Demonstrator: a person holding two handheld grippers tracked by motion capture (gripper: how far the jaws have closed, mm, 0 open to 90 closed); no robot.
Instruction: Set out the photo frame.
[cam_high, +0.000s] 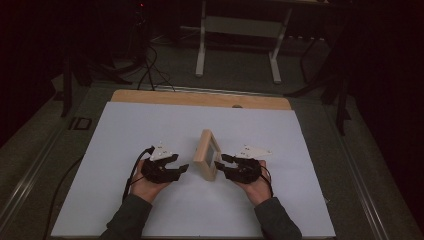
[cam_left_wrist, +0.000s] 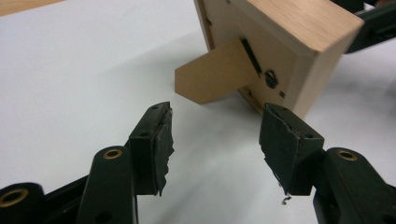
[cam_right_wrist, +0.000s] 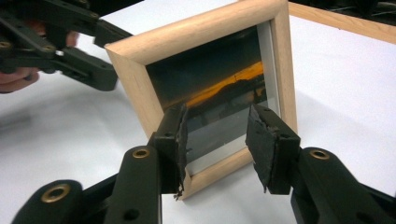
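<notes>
Frame stands upright mid-sheet on its back stand, between both grippers. Left gripper jaws apart, empty, just behind frame. Right gripper jaws apart, empty, at its glass front

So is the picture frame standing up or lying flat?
Standing up. The picture frame rests on its bottom edge on the white table, propped by its fold-out back stand. Neither gripper touches it.
</notes>
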